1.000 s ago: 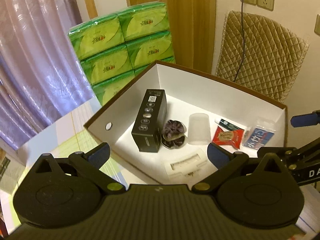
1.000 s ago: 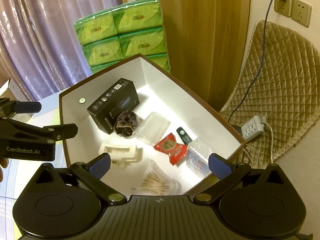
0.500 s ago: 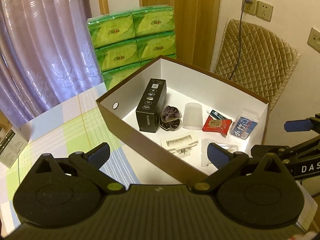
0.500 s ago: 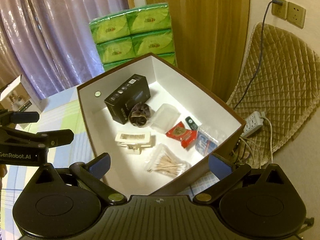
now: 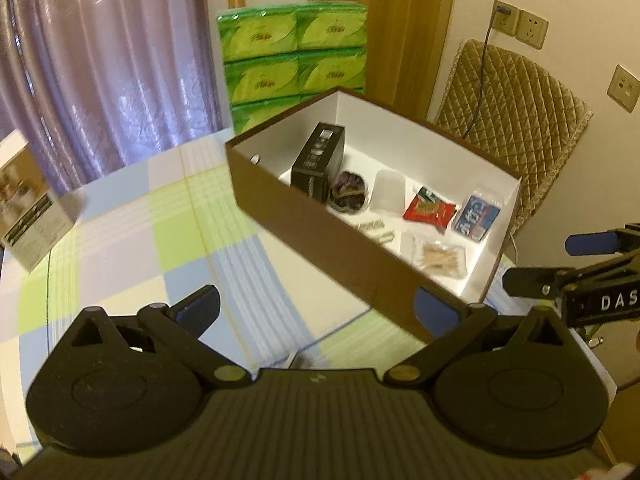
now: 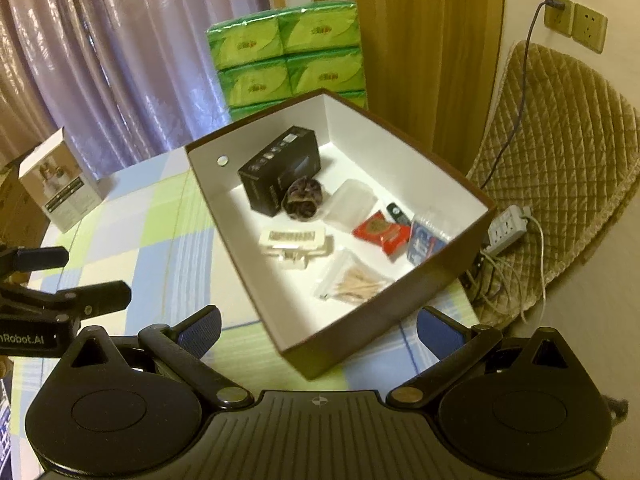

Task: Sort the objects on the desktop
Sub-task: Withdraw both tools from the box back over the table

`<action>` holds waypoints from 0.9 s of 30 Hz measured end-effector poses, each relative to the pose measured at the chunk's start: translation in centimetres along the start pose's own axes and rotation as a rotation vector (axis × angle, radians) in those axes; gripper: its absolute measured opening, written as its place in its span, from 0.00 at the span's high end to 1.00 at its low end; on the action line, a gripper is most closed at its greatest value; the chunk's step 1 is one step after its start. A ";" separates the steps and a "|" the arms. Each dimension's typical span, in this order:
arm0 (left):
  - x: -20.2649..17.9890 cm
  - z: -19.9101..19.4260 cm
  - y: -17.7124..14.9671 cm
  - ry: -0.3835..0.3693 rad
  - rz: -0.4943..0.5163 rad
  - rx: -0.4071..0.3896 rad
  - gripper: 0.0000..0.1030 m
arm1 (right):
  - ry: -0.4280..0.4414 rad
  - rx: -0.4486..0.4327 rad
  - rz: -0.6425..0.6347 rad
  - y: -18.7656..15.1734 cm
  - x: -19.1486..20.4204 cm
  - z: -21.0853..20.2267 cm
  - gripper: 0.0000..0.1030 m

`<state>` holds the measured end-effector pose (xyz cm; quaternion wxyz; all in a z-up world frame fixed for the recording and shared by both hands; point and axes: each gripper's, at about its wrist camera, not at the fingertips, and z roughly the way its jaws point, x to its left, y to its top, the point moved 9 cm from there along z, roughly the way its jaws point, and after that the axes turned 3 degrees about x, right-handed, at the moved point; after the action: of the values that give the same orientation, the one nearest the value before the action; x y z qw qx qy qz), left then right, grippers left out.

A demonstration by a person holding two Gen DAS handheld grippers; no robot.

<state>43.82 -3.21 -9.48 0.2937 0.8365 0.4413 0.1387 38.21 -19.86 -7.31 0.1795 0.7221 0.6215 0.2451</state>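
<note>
Both grippers have pulled back and risen from the brown box point(image 6: 344, 336) since a second ago, so its near wall now stands between the fingers and the contents, and more checked desk point(image 5: 168, 216) shows in front. Inside the box lie a black carton point(image 6: 280, 168), a dark scrunchie point(image 6: 302, 198) touching it, a clear cup point(image 6: 352, 204) on its side, a red packet point(image 6: 382, 234), a blue-and-white pack point(image 6: 424, 242), a white clip card point(image 6: 294, 238) and a bag of cotton swabs point(image 6: 356, 282) nearest the front corner. The box's long axis runs away and to the right in the left wrist view.

A small white carton point(image 6: 60, 184) stands well left of the box on the desk, apparently the only loose item left; part of something dark peeks out just under the left gripper point(image 5: 316, 310), too blurred to name. The left gripper seems nearer that carton. It hangs empty with fingers spread wide; the right gripper point(image 6: 318, 326) is likewise spread and empty, facing the box's front corner.
</note>
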 end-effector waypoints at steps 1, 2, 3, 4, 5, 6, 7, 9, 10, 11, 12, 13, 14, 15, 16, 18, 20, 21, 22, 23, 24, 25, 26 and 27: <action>0.2 -0.3 -0.5 0.002 -0.005 0.003 0.01 | 0.002 0.003 -0.001 -0.2 0.2 -0.1 0.02; 0.4 -0.5 -1.0 0.004 -0.009 0.006 0.01 | 0.003 0.006 -0.003 -0.5 0.5 -0.2 0.02; 0.6 -0.8 -1.5 0.006 -0.014 0.010 0.01 | 0.005 0.010 -0.005 -0.8 0.7 -0.2 0.02; 0.8 -1.1 -2.0 0.007 -0.017 0.014 0.01 | 0.006 0.014 -0.007 -1.0 0.9 -0.3 0.02; 1.0 -1.3 -2.5 0.008 -0.021 0.018 0.01 | 0.007 0.016 -0.011 -1.3 1.1 -0.4 0.02; 1.2 -1.6 -3.0 0.011 -0.023 0.022 0.01 | 0.007 0.018 -0.013 -1.5 1.3 -0.5 0.02; 1.3 -1.7 -3.4 0.015 -0.025 0.025 0.01 | 0.007 0.020 -0.015 -1.8 1.5 -0.5 0.02; 1.7 -2.1 -4.3 0.023 -0.031 0.031 0.01 | 0.010 0.024 -0.016 -2.2 1.8 -0.8 0.02; 1.9 -2.4 -4.7 0.025 -0.034 0.033 0.01 | 0.010 0.025 -0.017 -2.4 1.9 -0.8 0.02; 2.0 -2.6 -5.0 0.028 -0.038 0.034 0.01 | 0.010 0.027 -0.017 -2.7 2.1 -1.0 0.02; 2.2 -2.8 -5.4 0.032 -0.045 0.035 0.01 | 0.010 0.028 -0.017 -2.9 2.2 -1.1 0.02; 2.3 -3.0 -5.8 0.035 -0.050 0.037 0.01 | 0.009 0.029 -0.016 -3.2 2.4 -1.2 0.02; 2.4 -3.2 -6.3 0.038 -0.054 0.040 0.01 | 0.011 0.031 -0.015 -3.4 2.5 -1.3 0.02; 2.5 -3.4 -6.6 0.042 -0.056 0.044 0.01 | 0.013 0.033 -0.014 -3.6 2.7 -1.4 0.02; 2.6 -3.5 -7.0 0.045 -0.058 0.048 0.01 | 0.016 0.036 -0.013 -3.9 2.8 -1.5 0.02; 2.7 -3.8 -7.7 0.049 -0.061 0.055 0.01 | 0.022 0.039 -0.013 -4.4 3.1 -1.6 0.02; 2.9 -4.1 -8.4 0.057 -0.066 0.060 0.01 | 0.038 0.038 -0.006 -4.8 3.5 -1.8 0.02; 3.1 -4.3 -8.8 0.060 -0.069 0.062 0.01 | 0.052 0.036 0.001 -5.0 3.7 -1.9 0.02; 3.2 -4.5 -9.1 0.062 -0.071 0.065 0.01 | 0.076 0.032 0.013 -5.3 4.0 -2.0 0.02; 3.3 -4.6 -9.5 0.062 -0.073 0.067 0.01 | 0.097 0.028 0.027 -5.7 4.1 -2.1 0.02; 3.3 -4.7 -9.9 0.063 -0.074 0.071 0.01 | 0.111 0.027 0.040 -5.9 4.2 -2.2 0.02; 3.4 -4.8 -10.3 0.064 -0.074 0.075 0.01 | 0.127 0.027 0.054 -6.2 4.4 -2.2 0.02; 3.5 -4.8 -10.7 0.067 -0.073 0.081 0.01 | 0.140 0.032 0.065 -6.5 4.5 -2.2 0.02; 3.6 -4.8 -11.2 0.071 -0.071 0.089 0.01 | 0.145 0.038 0.071 -6.8 4.7 -2.1 0.02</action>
<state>36.18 6.41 -12.65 0.2453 0.8272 0.4863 0.1381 31.99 -14.26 -8.81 0.1116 0.7272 0.6114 0.2913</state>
